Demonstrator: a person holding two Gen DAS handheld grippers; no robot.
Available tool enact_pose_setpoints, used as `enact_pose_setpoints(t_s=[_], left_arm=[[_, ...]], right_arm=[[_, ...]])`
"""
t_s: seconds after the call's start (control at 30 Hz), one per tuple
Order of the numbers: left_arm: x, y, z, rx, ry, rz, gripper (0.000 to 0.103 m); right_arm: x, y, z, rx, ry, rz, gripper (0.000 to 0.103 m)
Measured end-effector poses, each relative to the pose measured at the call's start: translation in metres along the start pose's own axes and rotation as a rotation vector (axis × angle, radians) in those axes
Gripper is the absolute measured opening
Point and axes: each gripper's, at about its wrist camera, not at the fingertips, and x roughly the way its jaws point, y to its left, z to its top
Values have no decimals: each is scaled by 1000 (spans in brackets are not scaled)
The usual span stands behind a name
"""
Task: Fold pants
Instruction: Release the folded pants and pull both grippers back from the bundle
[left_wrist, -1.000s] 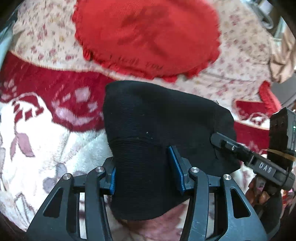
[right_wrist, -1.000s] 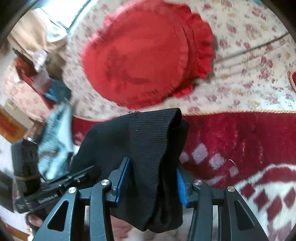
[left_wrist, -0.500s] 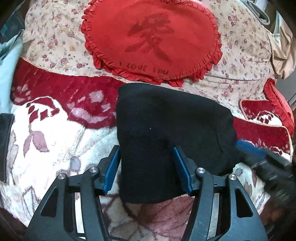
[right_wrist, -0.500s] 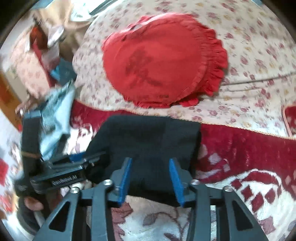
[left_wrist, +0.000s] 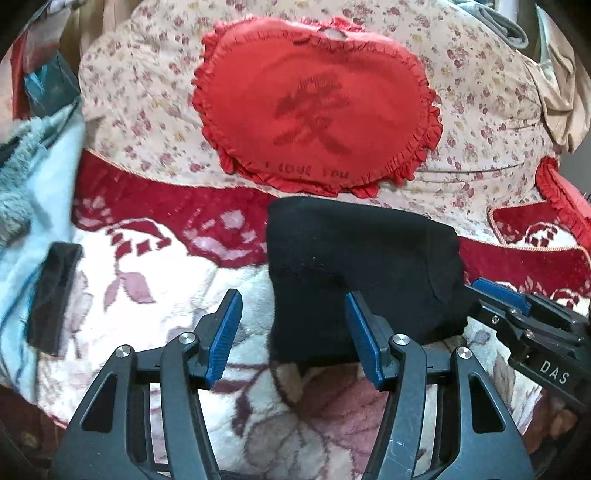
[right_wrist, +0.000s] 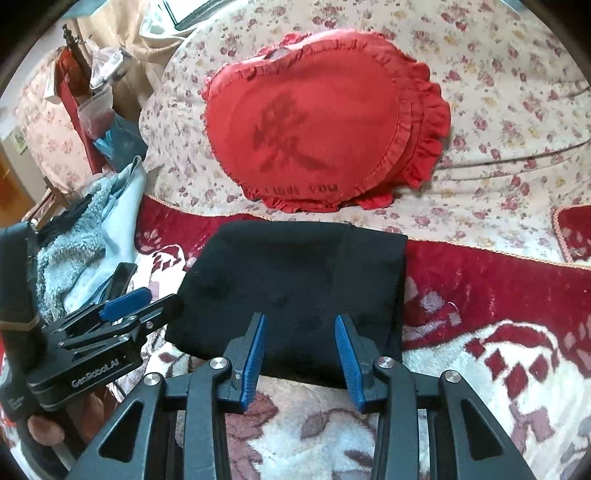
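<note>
black pants (right_wrist: 295, 284) folded on the blanket (right_wrist: 480, 369), left gripper (left_wrist: 293, 334) and right gripper (right_wrist: 300, 354) both agape, empty

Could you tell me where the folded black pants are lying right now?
The black pants lie centre frame in both wrist views, on the red-and-white blanket, just below the red heart cushion.

The black pants (left_wrist: 354, 266) (right_wrist: 295, 288) are folded into a small, thick, soft pile (almost a square). They lie flat on the fuzzy red and white blanket (left_wrist: 155, 288) (right_wrist: 498, 350), just below the red heart pillow (left_wrist: 314, 107) (right_wrist: 317, 125).
</note>
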Motion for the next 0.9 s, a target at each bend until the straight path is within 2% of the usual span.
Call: enact_pose_setpoints(t_s=[0.43,0.9], left_arm=[[-53,8,-14,-28,-79,29,58],[-88,2,-23,-13,-138,31,58]], right_arm=[[-35,26,-3,-21,-32,-24,45],[-62,42,-9,-45,-56,-5,46]])
